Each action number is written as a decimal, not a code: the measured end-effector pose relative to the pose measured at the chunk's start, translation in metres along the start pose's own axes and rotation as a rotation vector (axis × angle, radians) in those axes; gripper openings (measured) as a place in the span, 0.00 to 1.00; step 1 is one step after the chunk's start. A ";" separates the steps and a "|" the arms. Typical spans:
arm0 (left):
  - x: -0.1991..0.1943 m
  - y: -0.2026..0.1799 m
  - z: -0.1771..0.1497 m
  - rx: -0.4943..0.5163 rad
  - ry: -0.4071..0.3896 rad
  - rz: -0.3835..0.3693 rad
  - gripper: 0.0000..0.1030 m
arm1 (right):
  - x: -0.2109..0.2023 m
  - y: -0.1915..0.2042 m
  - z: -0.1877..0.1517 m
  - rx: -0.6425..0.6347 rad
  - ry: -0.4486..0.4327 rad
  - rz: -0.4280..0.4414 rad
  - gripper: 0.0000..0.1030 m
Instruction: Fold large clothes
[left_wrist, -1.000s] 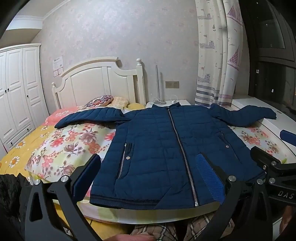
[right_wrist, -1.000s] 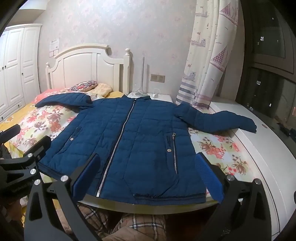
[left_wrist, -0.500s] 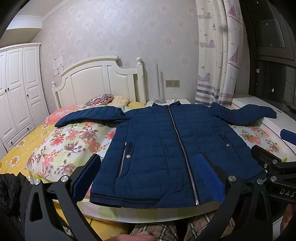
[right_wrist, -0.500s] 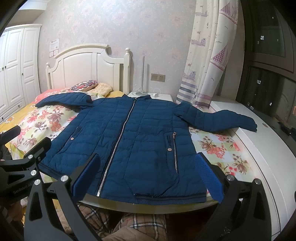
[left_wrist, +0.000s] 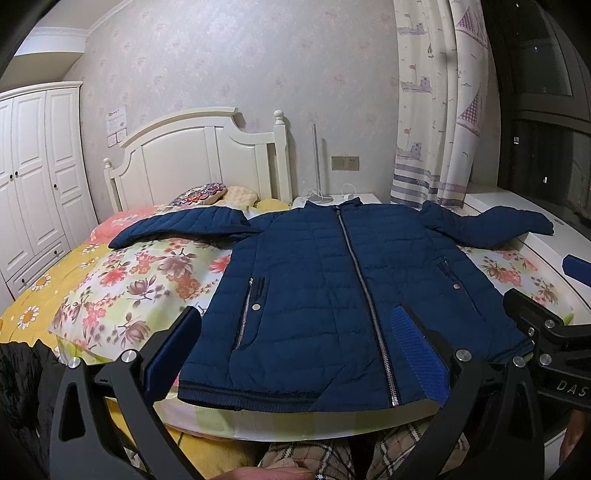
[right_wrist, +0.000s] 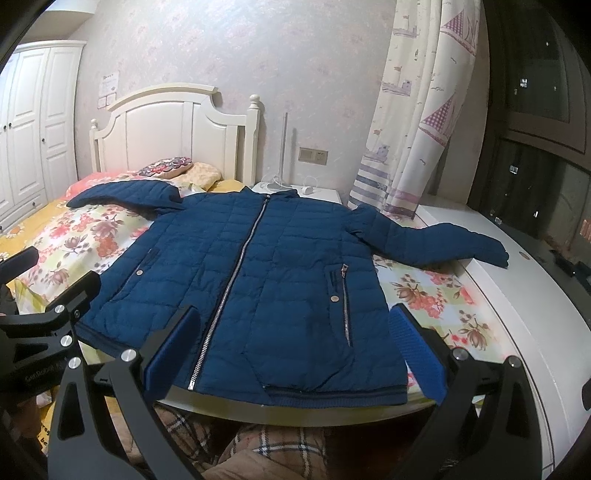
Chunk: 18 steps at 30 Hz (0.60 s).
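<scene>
We saw a quilted matt cloth jacket (left_wrist: 332, 295) (metal zip (left_wrist: 364, 295)), floral cotton-like bedspread (left_wrist: 140, 280), glossy painted-wood headboard (left_wrist: 199, 158), ribbed blue pads (left_wrist: 421, 354).

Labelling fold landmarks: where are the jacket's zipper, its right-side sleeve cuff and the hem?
zipper (left_wrist: 360, 280), left wrist view, mid-length of its teeth.
sleeve cuff (right_wrist: 498, 254), right wrist view, sleeve end.
hem (right_wrist: 332, 397), right wrist view, ribbed bottom band.

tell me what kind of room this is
Most likely a home bedroom: a bed with a white headboard and floral bedding, a white wardrobe and a sailboat-print curtain by a dark window. A blue jacket lies spread on the bed.
</scene>
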<state>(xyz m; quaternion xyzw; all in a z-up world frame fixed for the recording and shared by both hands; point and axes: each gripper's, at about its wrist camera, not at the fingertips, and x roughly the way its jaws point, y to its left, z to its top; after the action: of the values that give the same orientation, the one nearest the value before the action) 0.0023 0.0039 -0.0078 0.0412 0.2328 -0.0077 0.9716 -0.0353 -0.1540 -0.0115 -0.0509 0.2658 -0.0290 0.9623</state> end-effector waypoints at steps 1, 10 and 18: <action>0.000 0.000 0.000 0.000 0.002 0.000 0.96 | 0.000 0.000 0.000 0.002 0.001 0.000 0.98; 0.001 0.000 -0.002 0.003 0.005 -0.001 0.96 | 0.000 -0.002 0.000 0.003 -0.001 -0.005 0.98; 0.001 -0.001 -0.002 0.007 0.006 0.000 0.96 | -0.003 -0.003 0.002 0.007 -0.022 -0.045 0.98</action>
<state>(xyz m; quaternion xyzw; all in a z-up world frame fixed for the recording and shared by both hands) 0.0025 0.0029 -0.0099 0.0448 0.2359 -0.0085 0.9707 -0.0370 -0.1570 -0.0074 -0.0539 0.2540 -0.0509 0.9644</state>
